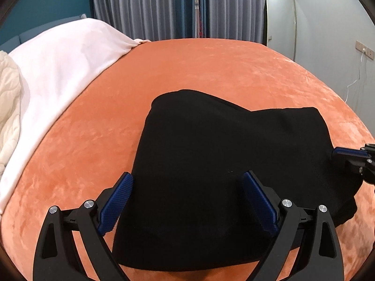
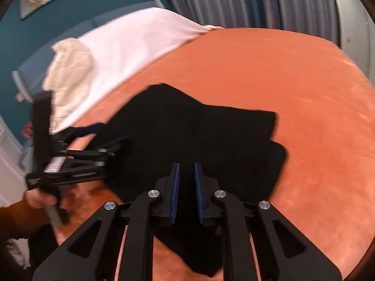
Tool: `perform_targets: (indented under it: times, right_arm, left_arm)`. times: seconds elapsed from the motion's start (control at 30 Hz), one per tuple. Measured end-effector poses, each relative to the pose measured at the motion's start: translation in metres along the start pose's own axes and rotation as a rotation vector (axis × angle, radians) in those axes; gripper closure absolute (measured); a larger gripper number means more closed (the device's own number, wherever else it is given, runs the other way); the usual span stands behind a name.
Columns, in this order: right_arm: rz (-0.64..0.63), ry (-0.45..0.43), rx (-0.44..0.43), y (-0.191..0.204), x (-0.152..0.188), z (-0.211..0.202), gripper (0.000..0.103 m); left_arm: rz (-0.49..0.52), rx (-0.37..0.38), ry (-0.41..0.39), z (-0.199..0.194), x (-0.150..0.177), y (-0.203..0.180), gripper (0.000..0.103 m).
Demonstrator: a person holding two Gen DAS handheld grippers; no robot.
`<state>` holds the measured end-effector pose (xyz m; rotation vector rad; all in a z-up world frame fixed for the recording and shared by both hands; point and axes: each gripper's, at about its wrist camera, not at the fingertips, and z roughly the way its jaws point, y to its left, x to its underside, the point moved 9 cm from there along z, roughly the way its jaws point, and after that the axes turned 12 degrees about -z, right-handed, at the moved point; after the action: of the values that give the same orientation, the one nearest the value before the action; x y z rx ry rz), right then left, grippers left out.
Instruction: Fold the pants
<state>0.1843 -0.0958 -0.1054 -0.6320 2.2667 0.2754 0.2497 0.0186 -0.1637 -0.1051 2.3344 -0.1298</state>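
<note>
L gripper [image 1: 187, 180] sits closest in its own view: blue pads [image 1: 117, 201] spread wide, black pants [image 1: 211, 164] lying beneath and between them, pads not pressing on the cloth. No grip there.

R gripper [image 2: 187, 171] in its own view: blue pads narrow, a slim gap left between them, fabric of the pants seen through the gap. Can't tell if any cloth is pinched; pads look clear of it. Frame is blurred w/ motion.

Pants = black, folded into a rough wedge, flat on the orange bedspread [image 1: 234, 70], near the front edge of the bed, about mid-width. One upper layer overlaps a lower one on the right side in the R view [image 2: 269, 164].

From the L view the R gripper's tip pokes in at the right edge, at the pants' border. From the R view the L gripper is seen at left, held by a hand [image 2: 42, 196] w/ a brown sleeve [image 2: 21, 220].

No containers in sight. Far side of bed: pale pink blanket [image 1: 70, 53], cream quilted cover [image 1: 9, 98] beside it. Behind: grey curtains [image 1: 152, 7], teal wall [image 1: 46, 2], a mirror [image 1: 280, 18] leaning at right.
</note>
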Motion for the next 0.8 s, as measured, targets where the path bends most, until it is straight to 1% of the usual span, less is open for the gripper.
perform_targets:
  times: [0.07, 0.1, 0.13, 0.17, 0.23, 0.3, 0.37, 0.53, 0.57, 0.6, 0.67, 0.7, 0.73, 0.8]
  right_arm:
    - [0.036, 0.004, 0.128, -0.032, 0.003, -0.008, 0.092]
    - [0.052, 0.021, 0.191, -0.047, 0.007, -0.010, 0.089]
    - [0.060, 0.044, 0.226, -0.061, 0.009, -0.008, 0.089]
    - [0.061, 0.057, 0.236, -0.068, 0.009, -0.005, 0.089]
    - [0.046, 0.078, 0.238, -0.069, 0.009, 0.005, 0.089]
    - [0.013, 0.088, 0.236, -0.063, 0.008, 0.009, 0.089]
    - [-0.041, 0.087, 0.264, -0.052, 0.005, 0.011, 0.089]
    - [-0.087, 0.051, 0.215, -0.036, -0.008, 0.005, 0.089]
    - [-0.105, 0.048, 0.217, -0.033, -0.010, 0.005, 0.089]
    - [-0.143, 0.058, 0.252, -0.031, -0.010, 0.004, 0.089]
    - [-0.195, 0.098, 0.323, -0.034, -0.005, 0.012, 0.084]
    - [-0.195, 0.122, 0.326, -0.035, -0.001, 0.017, 0.083]
    - [-0.164, 0.142, 0.296, -0.040, 0.005, 0.023, 0.083]
    - [-0.115, 0.124, 0.228, -0.042, 0.009, 0.026, 0.081]
  left_arm:
    - [-0.006, 0.005, 0.002, -0.001, -0.001, 0.000, 0.010]
    - [-0.008, 0.009, 0.003, -0.001, -0.002, 0.000, 0.010]
    - [-0.012, 0.011, 0.003, -0.002, -0.001, 0.001, 0.010]
    - [-0.016, 0.013, 0.004, -0.002, -0.002, 0.001, 0.010]
    - [-0.016, 0.012, 0.003, -0.002, -0.003, 0.000, 0.010]
    - [-0.013, 0.003, -0.002, -0.001, -0.003, -0.001, 0.010]
    - [-0.011, 0.000, 0.000, -0.002, -0.003, 0.001, 0.010]
    - [-0.025, 0.005, 0.006, -0.002, -0.004, 0.004, 0.010]
    - [-0.024, 0.003, 0.006, -0.002, -0.003, 0.004, 0.010]
    - [-0.024, 0.002, 0.007, -0.002, -0.003, 0.004, 0.010]
    - [-0.024, -0.001, 0.009, -0.002, -0.003, 0.004, 0.010]
    - [-0.023, -0.002, 0.010, -0.002, -0.003, 0.004, 0.010]
    - [-0.021, -0.005, 0.009, -0.002, -0.002, 0.004, 0.010]
    - [-0.018, -0.010, 0.009, -0.002, -0.002, 0.005, 0.010]
